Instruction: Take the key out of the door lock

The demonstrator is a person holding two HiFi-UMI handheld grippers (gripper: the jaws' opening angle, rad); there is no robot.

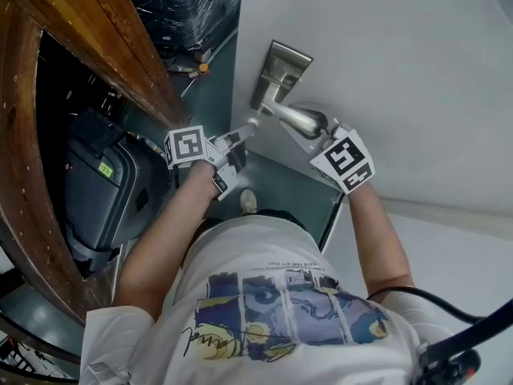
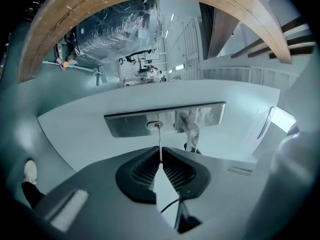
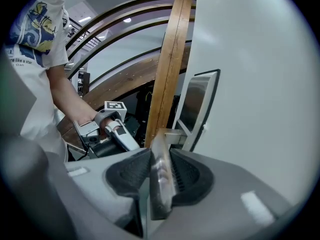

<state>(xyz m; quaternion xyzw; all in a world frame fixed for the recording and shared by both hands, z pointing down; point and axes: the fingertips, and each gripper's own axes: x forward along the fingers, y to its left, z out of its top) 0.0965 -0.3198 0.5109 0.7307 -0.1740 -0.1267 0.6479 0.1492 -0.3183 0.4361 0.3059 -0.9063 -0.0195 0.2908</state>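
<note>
A thin metal key (image 2: pixel 159 143) sticks out of the keyhole (image 2: pixel 154 126) in the steel lock plate (image 2: pixel 130 123) on the white door (image 1: pixel 385 62). My left gripper (image 2: pixel 160 153) is shut on the key's outer end, straight in front of the plate. In the head view the left gripper (image 1: pixel 245 130) reaches to the plate's (image 1: pixel 279 69) lower edge. The chrome door handle (image 1: pixel 300 119) juts out beside it. My right gripper (image 1: pixel 325 133) is shut on that handle (image 3: pixel 161 176), whose lever runs between the pads. The left gripper (image 3: pixel 116 132) also shows in the right gripper view.
A curved wooden frame (image 1: pixel 120 54) runs along the left of the door edge. Behind it stands dark equipment (image 1: pixel 104 184), and a plastic-wrapped load (image 1: pixel 188 6) stands farther off. The person's shoe (image 1: pixel 248 201) is on the grey floor below the grippers.
</note>
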